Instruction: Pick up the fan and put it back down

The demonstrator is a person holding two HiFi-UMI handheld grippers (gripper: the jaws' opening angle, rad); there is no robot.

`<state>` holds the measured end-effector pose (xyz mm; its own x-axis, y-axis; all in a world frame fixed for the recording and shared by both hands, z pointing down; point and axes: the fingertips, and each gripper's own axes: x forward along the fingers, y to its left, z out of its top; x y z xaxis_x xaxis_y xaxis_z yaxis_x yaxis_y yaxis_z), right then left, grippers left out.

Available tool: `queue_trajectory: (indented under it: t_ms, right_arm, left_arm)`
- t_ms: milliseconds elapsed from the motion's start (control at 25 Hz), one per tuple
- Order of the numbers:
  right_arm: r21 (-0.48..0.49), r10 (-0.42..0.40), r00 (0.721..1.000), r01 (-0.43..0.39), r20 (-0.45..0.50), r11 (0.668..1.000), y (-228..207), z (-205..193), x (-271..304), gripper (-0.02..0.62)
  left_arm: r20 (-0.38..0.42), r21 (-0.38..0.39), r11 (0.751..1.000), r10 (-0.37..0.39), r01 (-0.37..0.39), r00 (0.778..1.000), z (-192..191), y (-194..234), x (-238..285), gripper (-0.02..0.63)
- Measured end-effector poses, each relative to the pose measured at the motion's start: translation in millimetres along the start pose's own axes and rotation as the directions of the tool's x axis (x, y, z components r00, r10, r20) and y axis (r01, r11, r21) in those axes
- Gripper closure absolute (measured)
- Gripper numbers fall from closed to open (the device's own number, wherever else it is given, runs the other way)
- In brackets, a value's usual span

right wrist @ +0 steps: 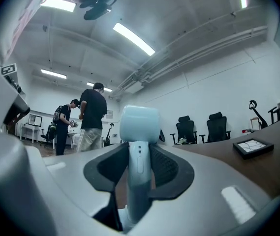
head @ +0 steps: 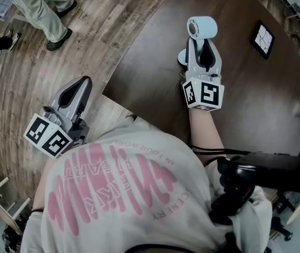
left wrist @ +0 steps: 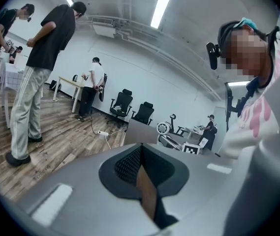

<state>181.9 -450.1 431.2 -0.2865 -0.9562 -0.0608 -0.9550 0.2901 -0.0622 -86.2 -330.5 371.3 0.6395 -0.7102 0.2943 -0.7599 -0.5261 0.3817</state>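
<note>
The right claw [head: 203, 51] clamped the fan [head: 202, 27] by its stem (head upright) over the counter [head: 255, 99]; the left claw [head: 79, 91] was closed, empty.

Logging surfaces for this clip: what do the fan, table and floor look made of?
The fan looks plastic: pale blue, smooth, matte, moulded buttons on its stem. The table is dark brown wood or laminate, satin; I cannot tell which. The floor shows wood-look planks with grain lines.

One fan [head: 201, 28], one table [head: 255, 104], two grippers, the left gripper [head: 80, 87] and right gripper [head: 202, 45], and two black-framed panels [head: 262, 38], upper right and right edge.
</note>
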Motion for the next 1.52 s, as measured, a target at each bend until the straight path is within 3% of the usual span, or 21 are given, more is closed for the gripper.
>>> queue_trajectory:
  t_ms: [640, 1000, 1520]
  right_arm:
    - [-0.037, -0.020, 0.997, 0.017, -0.068, 0.999, 10.4, -9.6, -26.5, 0.453]
    - [-0.019, -0.022, 0.991, 0.020, -0.135, 1.000, 10.6, -8.4, -23.2, 0.451]
    - [0.051, -0.007, 0.956, 0.022, -0.292, 0.998, 7.6, -21.6, -21.8, 0.442]
  left_arm:
    - [0.053, 0.071, 0.993, -0.100, 0.097, 0.994, 2.5, -26.1, -6.7, 0.589]
    - [0.078, 0.032, 0.994, -0.105, 0.103, 0.991, 5.4, -27.8, -19.4, 0.589]
    - [0.123, -0.004, 0.994, -0.111, 0.112, 0.986, 18.9, -26.0, -30.4, 0.589]
